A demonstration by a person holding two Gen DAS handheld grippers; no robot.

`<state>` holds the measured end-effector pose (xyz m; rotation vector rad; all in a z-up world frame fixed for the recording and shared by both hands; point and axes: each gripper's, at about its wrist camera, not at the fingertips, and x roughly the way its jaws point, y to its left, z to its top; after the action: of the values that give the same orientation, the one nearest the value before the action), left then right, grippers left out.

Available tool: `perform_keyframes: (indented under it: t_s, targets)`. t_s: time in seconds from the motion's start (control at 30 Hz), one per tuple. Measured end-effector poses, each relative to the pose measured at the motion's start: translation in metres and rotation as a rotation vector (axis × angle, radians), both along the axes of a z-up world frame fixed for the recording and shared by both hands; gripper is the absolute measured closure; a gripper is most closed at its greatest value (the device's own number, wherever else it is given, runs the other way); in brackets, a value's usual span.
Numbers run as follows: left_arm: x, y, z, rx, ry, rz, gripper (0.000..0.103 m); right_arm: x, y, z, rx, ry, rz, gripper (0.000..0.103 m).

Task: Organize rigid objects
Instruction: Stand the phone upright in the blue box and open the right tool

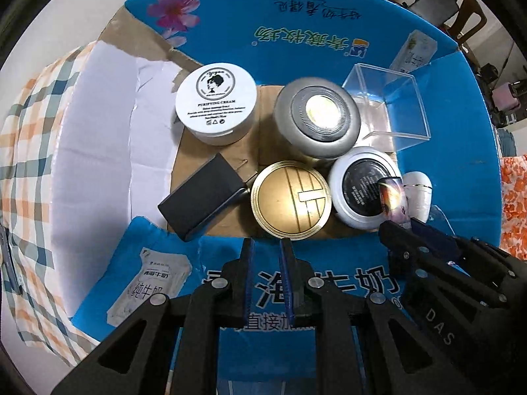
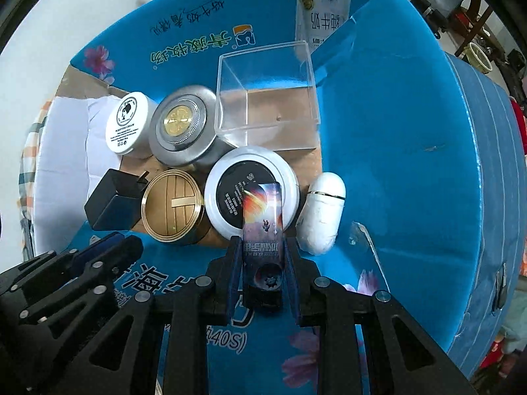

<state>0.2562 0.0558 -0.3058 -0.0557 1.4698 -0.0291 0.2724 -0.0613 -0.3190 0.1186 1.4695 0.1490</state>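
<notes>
**Right tool holding a printed box over the carton; left tool empty beside it.**

Your right tool [image 2: 263,256] has its fingers closed against the sides of the narrow printed box [image 2: 263,227], whose far end reaches over the white jar with the black lid [image 2: 230,210], with the white capsule-shaped case [image 2: 321,212] just to its right. Your left tool [image 1: 266,263] holds nothing, its fingers only slightly parted above the near wall of the blue carton [image 1: 329,283]; the gold-lidded tin [image 1: 291,199] lies just beyond it. The right wrist view alone shows the box's printed face and the clear plastic box's [image 2: 266,98] whole interior; the left wrist view alone shows the checked cloth [image 1: 29,151] outside the carton.
</notes>
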Motion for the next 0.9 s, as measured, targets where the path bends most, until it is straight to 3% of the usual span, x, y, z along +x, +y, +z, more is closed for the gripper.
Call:
perform_keyframes:
  t_s: [0.27,0.37,0.43,0.5,0.6,0.63,0.7,0.9]
  targets:
    - [0.003,0.013,0.02,0.014,-0.039,0.008,0.09,0.001,0.004,0.003,0.0,-0.001,0.013,0.075]
    - [0.002,0.015,0.035,0.034,-0.066,0.011,0.09,0.0,0.001,0.01,0.011,0.0,0.007,0.066]
    - [0.0,0.017,0.044,0.044,-0.072,0.02,0.088,-0.002,-0.004,0.02,0.02,-0.012,0.006,0.055]
    - [-0.002,0.016,0.051,0.061,-0.072,0.022,0.058,-0.006,-0.008,0.034,0.018,-0.035,0.011,0.036]
    - [-0.011,0.016,0.069,0.093,-0.131,0.026,0.039,-0.016,-0.015,0.056,-0.008,-0.071,0.009,0.019]
    - [-0.014,0.016,0.077,0.107,-0.149,0.025,0.035,-0.02,-0.018,0.062,-0.013,-0.076,0.009,0.017]
    - [-0.019,0.019,0.09,0.096,-0.169,0.033,0.018,-0.028,-0.024,0.077,-0.026,-0.095,0.015,0.016]
    - [-0.036,0.013,0.125,0.103,-0.213,0.029,0.002,-0.057,-0.037,0.131,-0.016,-0.178,0.041,0.011]
